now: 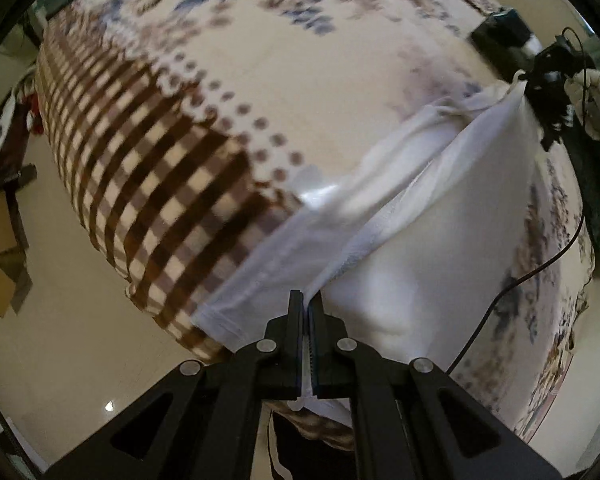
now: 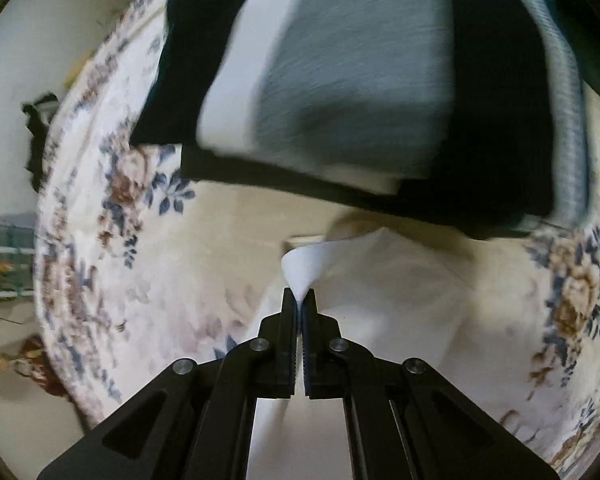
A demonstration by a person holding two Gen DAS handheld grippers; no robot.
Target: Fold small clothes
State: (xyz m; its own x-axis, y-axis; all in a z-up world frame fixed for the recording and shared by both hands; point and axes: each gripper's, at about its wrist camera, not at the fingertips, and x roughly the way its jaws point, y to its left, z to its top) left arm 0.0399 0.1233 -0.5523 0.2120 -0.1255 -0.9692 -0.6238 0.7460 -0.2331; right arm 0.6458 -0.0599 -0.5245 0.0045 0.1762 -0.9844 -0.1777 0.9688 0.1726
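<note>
Left wrist view, claw: left gripper (image 1: pixel 309 303) clenched on an edge of the white garment (image 1: pixel 440 216), pads pressed together with cloth pinched between and a scrap hanging out behind the jaws.
Left wrist view, garment: stretched from the left claw up and rightward to the right gripper (image 1: pixel 548 80), seen only as a dark blurred shape at the far corner; grip there not readable from this view.
Left wrist view, lie of the cloth: near side lifted off the patterned blanket (image 1: pixel 292 80), a sleeve-like strip (image 1: pixel 260 264) trailing leftward over the blanket's brown checked border; apparently held taut between two corners so the panel hangs flat for a fold.
Left wrist view, surroundings: a black cable (image 1: pixel 512 280) trailing over the blanket right of the garment; bare floor (image 1: pixel 60 320) beyond the blanket's left edge.
Right wrist view, claw: right gripper (image 2: pixel 299 300) clamped on a bunched tip of the same white garment (image 2: pixel 400 304), cloth twisting up out of the closed jaws.
Right wrist view, garment: spread below and right of the claw over the floral part of the blanket (image 2: pixel 120 200), pale against pale and hard to outline.
Right wrist view, other clothes: a folded stack (image 2: pixel 360 92) of dark, white and grey-blue pieces lying on the blanket beyond the garment, apparently finished items set aside.
Judged stage: both corners secured, fold seemingly under way; heavy blur hiding finer detail.
</note>
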